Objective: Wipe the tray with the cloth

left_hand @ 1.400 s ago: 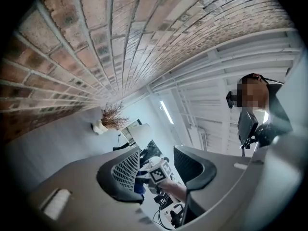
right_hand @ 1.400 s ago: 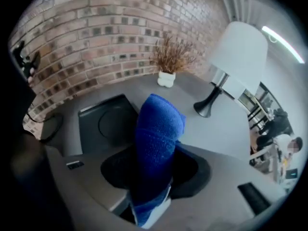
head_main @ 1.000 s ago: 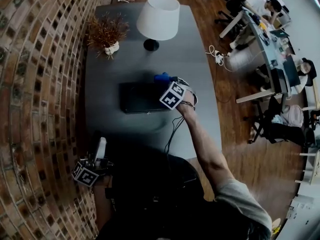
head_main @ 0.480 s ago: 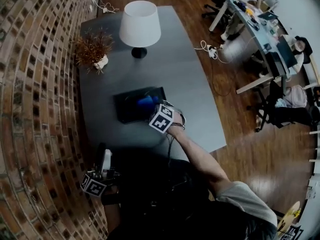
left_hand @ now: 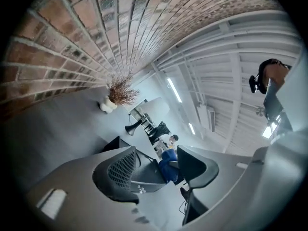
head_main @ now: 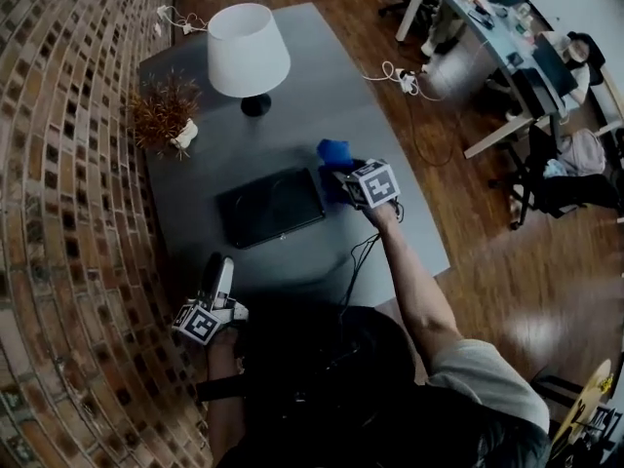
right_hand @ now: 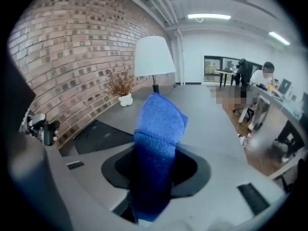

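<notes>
Head view: the right gripper (head_main: 339, 172), at frame centre, is clamped on the blue cloth (head_main: 334, 151). The cloth sits just beside the right short edge of the dark tray (head_main: 271, 206). The tray lies on the grey table (head_main: 322, 76) with its long axis across the frame, rising slightly to the right. The left gripper (head_main: 216, 273), at lower left, is well apart from the tray, so the right hand is the nearer. A wiping stroke would likely run leftward along that axis.

Left gripper view: the left gripper (left_hand: 159, 170) has its jaws spread, having just been opening, with nothing between them. Tray (left_hand: 139, 177) and cloth (left_hand: 168, 163) show beyond the gap.

Right gripper view: the right gripper (right_hand: 156, 170) pinches the upright cloth (right_hand: 159, 129). The tray (right_hand: 96, 136) lies at lower left.
</notes>
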### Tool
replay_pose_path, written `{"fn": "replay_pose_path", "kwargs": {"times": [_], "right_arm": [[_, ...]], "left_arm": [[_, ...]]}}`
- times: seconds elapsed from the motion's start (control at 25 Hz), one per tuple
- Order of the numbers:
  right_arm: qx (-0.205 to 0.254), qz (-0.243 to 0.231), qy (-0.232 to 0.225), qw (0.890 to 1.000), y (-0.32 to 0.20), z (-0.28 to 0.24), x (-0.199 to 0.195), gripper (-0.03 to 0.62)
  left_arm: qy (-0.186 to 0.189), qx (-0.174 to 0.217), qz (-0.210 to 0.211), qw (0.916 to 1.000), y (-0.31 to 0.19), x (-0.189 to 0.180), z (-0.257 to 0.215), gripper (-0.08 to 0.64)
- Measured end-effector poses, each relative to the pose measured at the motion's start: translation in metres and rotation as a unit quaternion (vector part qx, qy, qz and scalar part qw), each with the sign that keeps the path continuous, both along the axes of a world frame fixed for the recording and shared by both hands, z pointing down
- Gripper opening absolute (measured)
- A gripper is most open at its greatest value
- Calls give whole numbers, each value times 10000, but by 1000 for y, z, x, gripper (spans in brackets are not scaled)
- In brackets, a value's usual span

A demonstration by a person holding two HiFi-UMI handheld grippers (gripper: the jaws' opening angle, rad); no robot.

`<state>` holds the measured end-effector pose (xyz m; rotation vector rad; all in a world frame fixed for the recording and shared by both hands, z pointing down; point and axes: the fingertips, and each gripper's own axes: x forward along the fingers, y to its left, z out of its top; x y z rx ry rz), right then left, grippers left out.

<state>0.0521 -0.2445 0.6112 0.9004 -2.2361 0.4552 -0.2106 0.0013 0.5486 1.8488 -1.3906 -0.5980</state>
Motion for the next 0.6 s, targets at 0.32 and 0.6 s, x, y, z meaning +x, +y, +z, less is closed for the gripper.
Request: {"fn": "replay_pose_path", "kwargs": {"times": [0.32,0.6], "right_arm": [[-1550,157,-1941,9685,-19,50,-56,163],[-2876,-749,-2515,9211,83,56,-29,155]], "left_arm": [[-602,-632,208,9960,-56,10,45,281],[-751,-927,274,9925,-61,19,61,281]]}}
